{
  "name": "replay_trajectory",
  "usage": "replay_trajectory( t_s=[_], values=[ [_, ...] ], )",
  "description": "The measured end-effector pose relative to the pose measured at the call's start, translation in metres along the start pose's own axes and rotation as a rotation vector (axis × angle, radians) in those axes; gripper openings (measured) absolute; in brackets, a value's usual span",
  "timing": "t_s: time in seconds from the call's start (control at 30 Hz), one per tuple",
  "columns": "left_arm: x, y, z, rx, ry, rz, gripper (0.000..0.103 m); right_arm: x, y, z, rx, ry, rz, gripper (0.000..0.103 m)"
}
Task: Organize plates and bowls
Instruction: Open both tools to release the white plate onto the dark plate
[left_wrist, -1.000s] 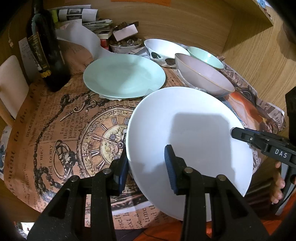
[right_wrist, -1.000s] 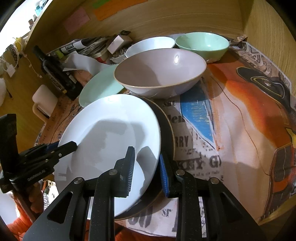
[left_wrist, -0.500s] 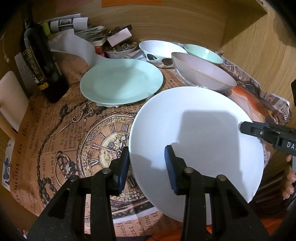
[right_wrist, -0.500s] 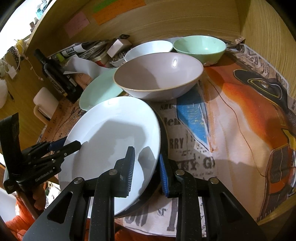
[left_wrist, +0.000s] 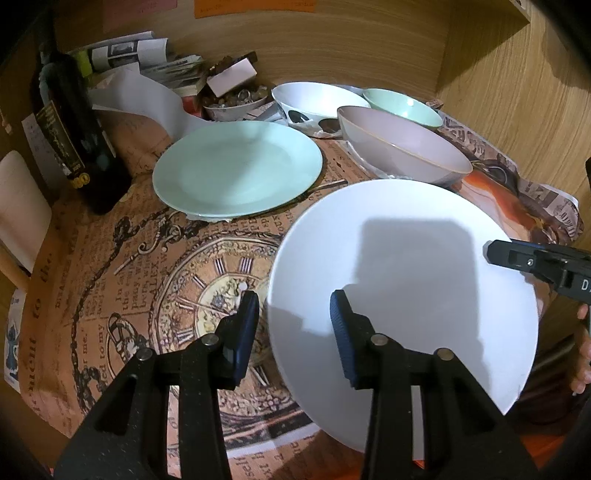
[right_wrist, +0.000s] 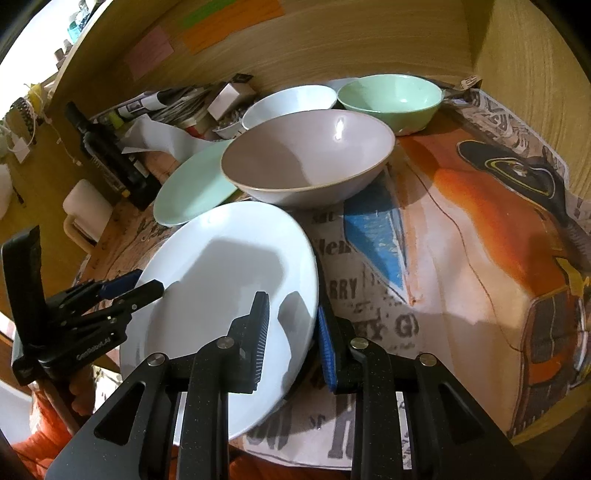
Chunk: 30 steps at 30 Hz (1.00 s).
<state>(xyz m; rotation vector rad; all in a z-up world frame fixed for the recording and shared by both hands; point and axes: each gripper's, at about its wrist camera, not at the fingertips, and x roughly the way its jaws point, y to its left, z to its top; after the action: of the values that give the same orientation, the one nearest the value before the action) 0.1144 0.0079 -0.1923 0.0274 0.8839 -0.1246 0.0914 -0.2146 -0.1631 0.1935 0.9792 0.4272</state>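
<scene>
- The left gripper (left_wrist: 293, 325) straddled the near-left rim of the white plate (left_wrist: 402, 295), one pad under the edge and one over the face; whether they truly pinched it could not be told
- The right gripper (right_wrist: 291, 334) likewise bracketed the plate's right rim, with its jaws narrow and a dark plate (right_wrist: 325, 295) just visible beneath the white one
- The white plate sat tilted over the front of a table covered with printed paper sheets (left_wrist: 147, 266), set in a wood-panelled corner (left_wrist: 498, 92)
- Plates counted three: white, dark and a mint-green plate (left_wrist: 236, 168) further back
- Large bowls counted three: a pinkish bowl (right_wrist: 306, 158), a white bowl (right_wrist: 291, 101) and a green bowl (right_wrist: 391, 98), all showing bare insides
- A small dish (left_wrist: 236, 103) behind held small mixed bits, too small to identify
- A dark bottle (left_wrist: 77, 140) stood at the left, near rolled newspapers (left_wrist: 129, 51)
</scene>
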Motion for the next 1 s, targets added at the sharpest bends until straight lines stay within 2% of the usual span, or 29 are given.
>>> replay_trajectory(
  t_s=[0.1, 0.17, 0.37, 0.5, 0.77, 0.8, 0.87, 1.0],
  values=[
    [-0.001, 0.003, 0.001, -0.010, -0.005, -0.009, 0.040, -0.004, 0.004, 0.001, -0.035, -0.047, -0.084, 0.027],
    [-0.003, 0.007, 0.002, -0.018, -0.013, -0.010, 0.040, -0.004, 0.004, 0.002, -0.041, -0.041, -0.059, 0.028],
    [-0.013, 0.017, 0.004, -0.037, -0.037, -0.011, 0.040, -0.003, 0.009, 0.009, -0.054, -0.053, -0.062, 0.028],
    [-0.028, 0.026, 0.009, -0.051, -0.091, 0.009, 0.053, -0.008, 0.022, 0.019, -0.096, -0.088, -0.061, 0.029],
    [-0.056, 0.048, 0.030, -0.071, -0.228, 0.092, 0.073, -0.020, 0.053, 0.061, -0.189, -0.179, -0.025, 0.046],
    [-0.056, 0.050, 0.033, -0.076, -0.234, 0.100, 0.078, -0.020, 0.058, 0.068, -0.200, -0.185, -0.015, 0.051],
    [-0.057, 0.058, 0.039, -0.092, -0.246, 0.115, 0.087, -0.018, 0.067, 0.082, -0.221, -0.197, 0.004, 0.053],
    [-0.057, 0.076, 0.051, -0.124, -0.252, 0.137, 0.090, -0.010, 0.084, 0.103, -0.268, -0.202, 0.009, 0.054]
  ],
)
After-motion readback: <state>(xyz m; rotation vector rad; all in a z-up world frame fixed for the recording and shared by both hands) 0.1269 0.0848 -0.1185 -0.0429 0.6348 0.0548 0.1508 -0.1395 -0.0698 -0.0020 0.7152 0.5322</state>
